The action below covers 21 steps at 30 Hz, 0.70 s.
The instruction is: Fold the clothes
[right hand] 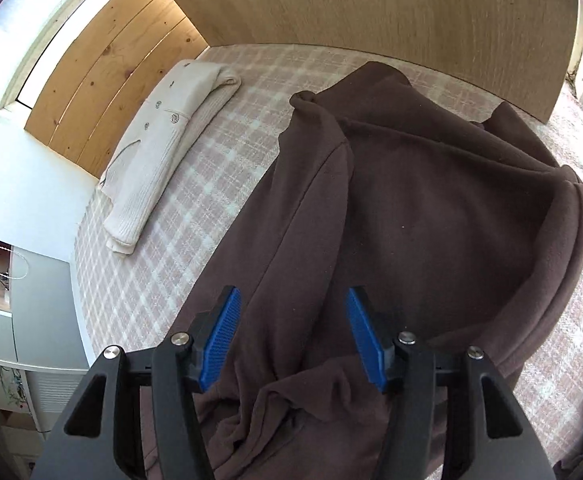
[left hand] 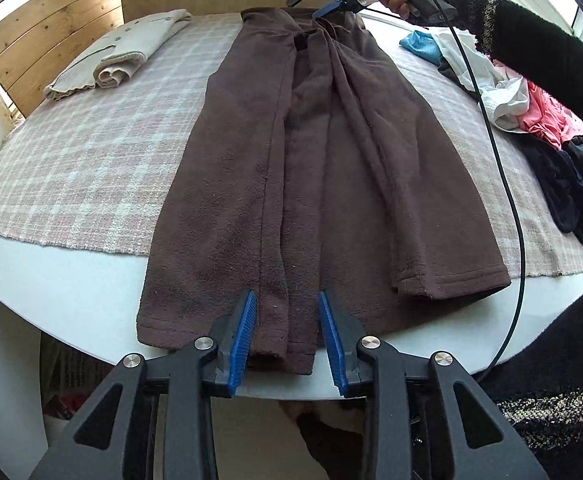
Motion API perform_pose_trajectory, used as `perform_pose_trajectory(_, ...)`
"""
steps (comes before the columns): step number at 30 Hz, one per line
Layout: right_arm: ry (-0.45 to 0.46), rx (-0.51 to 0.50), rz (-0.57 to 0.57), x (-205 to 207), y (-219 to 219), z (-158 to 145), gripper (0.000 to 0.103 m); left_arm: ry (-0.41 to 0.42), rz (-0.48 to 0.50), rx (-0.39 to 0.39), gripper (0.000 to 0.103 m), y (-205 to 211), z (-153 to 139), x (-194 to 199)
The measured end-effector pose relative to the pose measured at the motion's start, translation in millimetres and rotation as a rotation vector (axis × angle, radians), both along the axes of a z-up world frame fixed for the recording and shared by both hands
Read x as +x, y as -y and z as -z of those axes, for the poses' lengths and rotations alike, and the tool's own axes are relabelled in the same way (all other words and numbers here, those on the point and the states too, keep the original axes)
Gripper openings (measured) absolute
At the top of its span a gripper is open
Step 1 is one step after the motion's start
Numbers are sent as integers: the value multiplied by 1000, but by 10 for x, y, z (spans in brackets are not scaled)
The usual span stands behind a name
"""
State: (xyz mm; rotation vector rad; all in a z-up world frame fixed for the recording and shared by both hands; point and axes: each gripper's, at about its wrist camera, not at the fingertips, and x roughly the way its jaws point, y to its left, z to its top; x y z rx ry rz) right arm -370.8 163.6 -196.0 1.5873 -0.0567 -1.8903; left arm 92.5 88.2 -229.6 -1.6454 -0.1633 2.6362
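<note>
Wood-panel wall (right hand: 103, 92), sunlit window (right hand: 51, 28), white table (left hand: 71, 280).

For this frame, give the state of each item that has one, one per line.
Brown fleece garment: laid out lengthwise, sides folded inward, hem overhanging the table edge.
Cream knitted cardigan: folded, set aside.
Pile of mixed clothes: unfolded, heaped.
Left gripper: open, over the hem.
Right gripper: open, over the collar end.

From the left wrist we look low over the near edge of the table (left hand: 71, 300), along the brown garment (left hand: 311, 160) toward the far edge. From the right wrist we look down, close above its far end. Both share the garment and the folded cream sweater (right hand: 163, 148).
</note>
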Motion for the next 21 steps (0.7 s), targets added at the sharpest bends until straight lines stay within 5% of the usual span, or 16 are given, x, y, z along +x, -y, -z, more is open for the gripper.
perform_pose_trajectory(4,0,-11,-120,144,229,128,54,5,-30,0,13,45,31,-20)
perform_pose_trajectory(6,-64,39,-169,239,351,153,30,0,-47,47,7,108,24,-7)
perform_pose_trajectory(9,-95,20,-160,223,363,93,13,-1,-55,73,4,137,8,-4)
perform_pose_trajectory(15,-160,-10,-139,86,289,-175,5,-45,-47,57,3,53,-211,-50)
perform_pose_trajectory(21,-110,-11,-134,-24,309,-38,8,-36,14,30,3,-62,-211,-130)
